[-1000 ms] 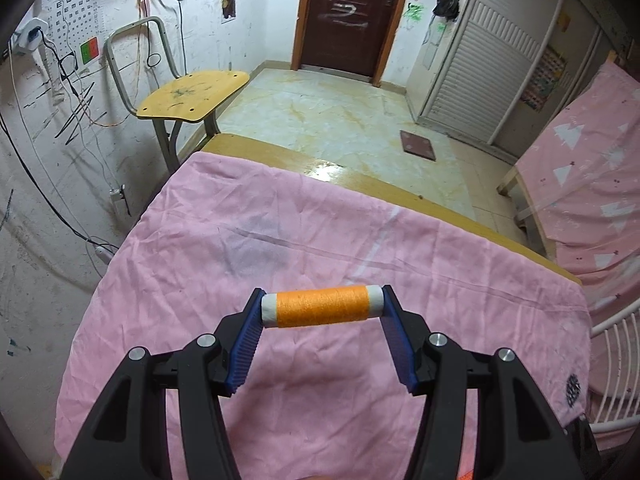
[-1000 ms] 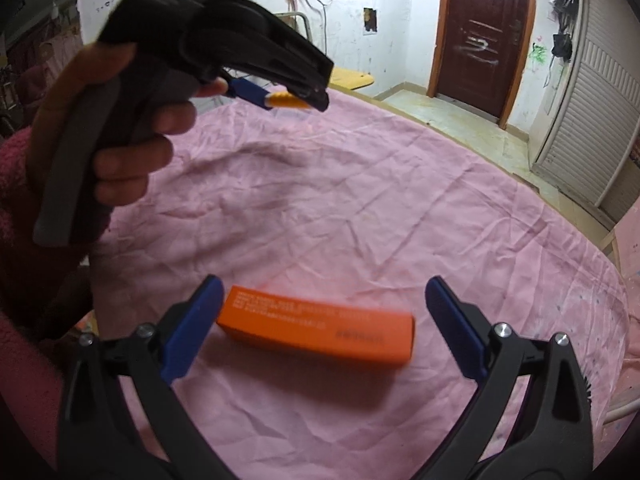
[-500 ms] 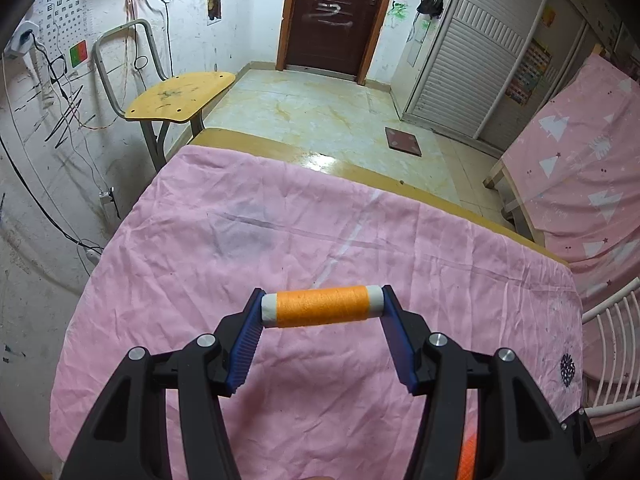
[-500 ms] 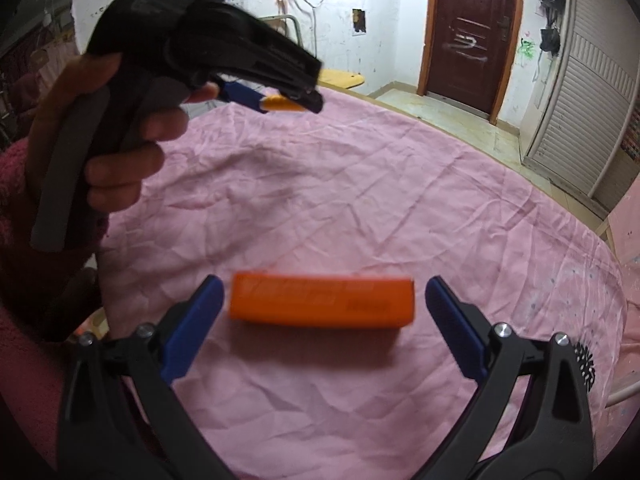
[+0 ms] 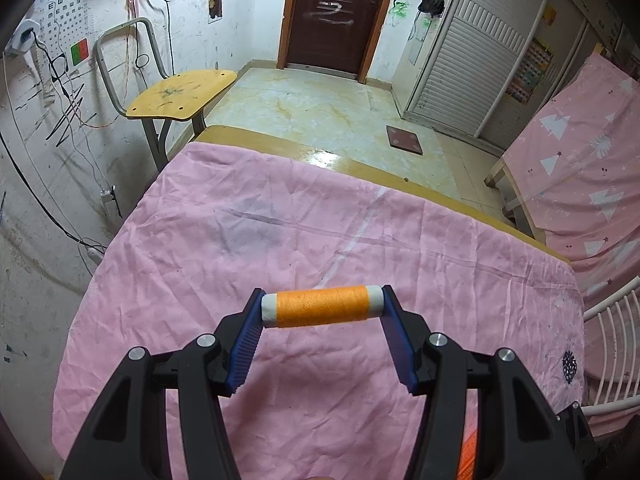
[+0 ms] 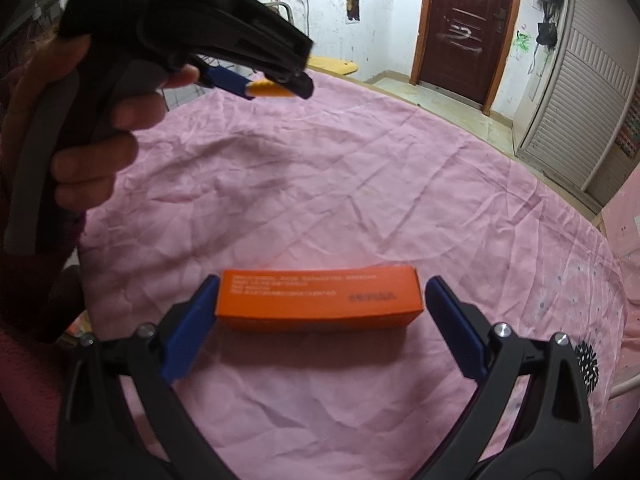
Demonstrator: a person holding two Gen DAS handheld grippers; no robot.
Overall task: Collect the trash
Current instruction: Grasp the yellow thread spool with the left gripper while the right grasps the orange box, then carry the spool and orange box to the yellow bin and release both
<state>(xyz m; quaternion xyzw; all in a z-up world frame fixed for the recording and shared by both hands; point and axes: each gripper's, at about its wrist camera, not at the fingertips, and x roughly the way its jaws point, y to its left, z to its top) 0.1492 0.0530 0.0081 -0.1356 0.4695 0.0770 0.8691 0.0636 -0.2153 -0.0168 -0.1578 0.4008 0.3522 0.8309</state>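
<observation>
On my left wrist view, the left tongs (image 5: 323, 307) are clamped endwise on an orange thread spool (image 5: 322, 306), one blue pad on each white end, holding it up above the pink cloth (image 5: 240, 248) that covers the worktop (image 5: 360, 170). Past the worktop's far edge I see a yellow chair (image 5: 182, 94), a dark door (image 5: 334, 12) and a slatted wardrobe (image 5: 476, 64); a bed with a pink sheet (image 5: 580, 152) sits at the right.

On my right wrist view, the right tongs (image 6: 320, 308) stand wide and their jaws are closing, with an orange box (image 6: 318, 298) lying flat on the cloth between them. The left pad looks to be just touching the box's end; the right pad is clearly apart from it, so I do not have a grip. Up at the top left, a hand (image 6: 86, 120) holds the other tool, the spool's yellow-orange end peeking out between its pads, well above the cloth
</observation>
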